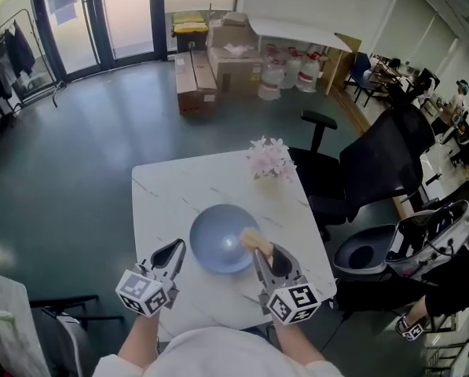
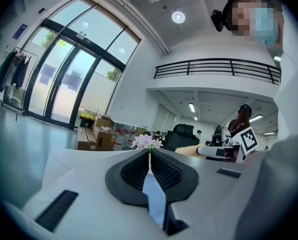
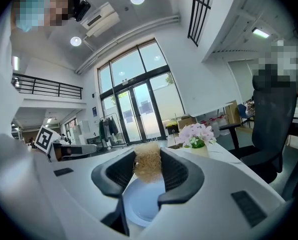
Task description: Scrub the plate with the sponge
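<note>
Head view: we look steeply down on the table (image 1: 159,203).
Left gripper view: low, level, towards the flowers (image 2: 147,141).
Right gripper view: likewise, close over the plate (image 3: 141,204).
Shared by all: flowers.

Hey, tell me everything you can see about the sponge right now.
The sponge is a small tan pad of coarse, straw-like fibres. The right gripper is shut on it, pressing both sides, with its end sticking out past the jaws. It sits over the right part of the blue plate; whether it touches the plate is unclear.
</note>
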